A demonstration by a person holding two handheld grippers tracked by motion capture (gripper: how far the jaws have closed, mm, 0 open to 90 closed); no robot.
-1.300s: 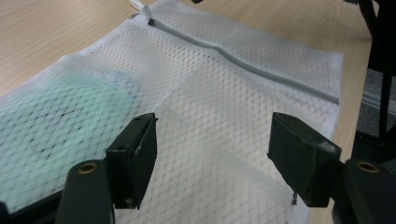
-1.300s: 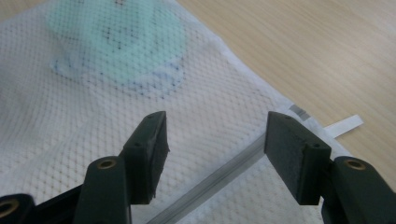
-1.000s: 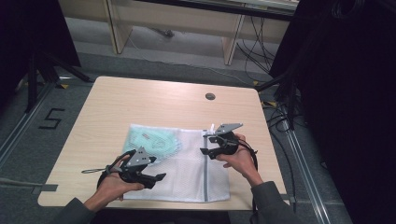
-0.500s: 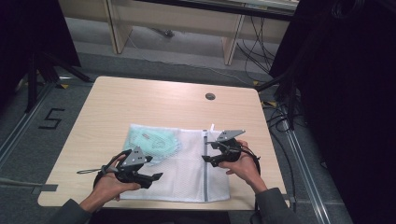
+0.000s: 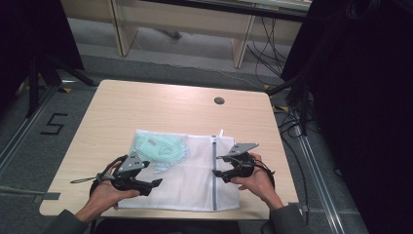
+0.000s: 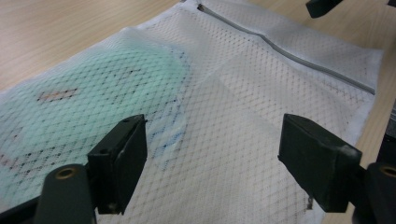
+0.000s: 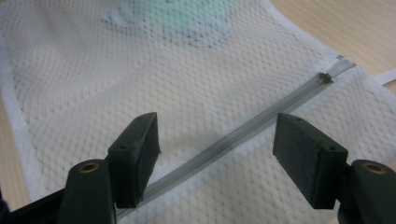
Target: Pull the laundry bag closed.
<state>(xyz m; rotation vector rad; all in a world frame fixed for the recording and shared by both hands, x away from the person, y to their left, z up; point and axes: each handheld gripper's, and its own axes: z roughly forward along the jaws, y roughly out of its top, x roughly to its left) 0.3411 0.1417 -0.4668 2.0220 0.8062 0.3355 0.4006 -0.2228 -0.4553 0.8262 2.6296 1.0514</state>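
On the table (image 5: 146,105), the white mesh bag (image 5: 195,170) lies flat, zipped, mint garment (image 5: 160,147) inside; both jaws apart, just opening.

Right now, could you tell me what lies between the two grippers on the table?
In the high view, between the left gripper and the right gripper lies bare white mesh of the laundry bag; its grey zipper runs beside the right gripper.

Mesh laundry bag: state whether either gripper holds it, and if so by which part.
Nothing is held. The left gripper and right gripper have just been opening, jaws apart above the mesh laundry bag.
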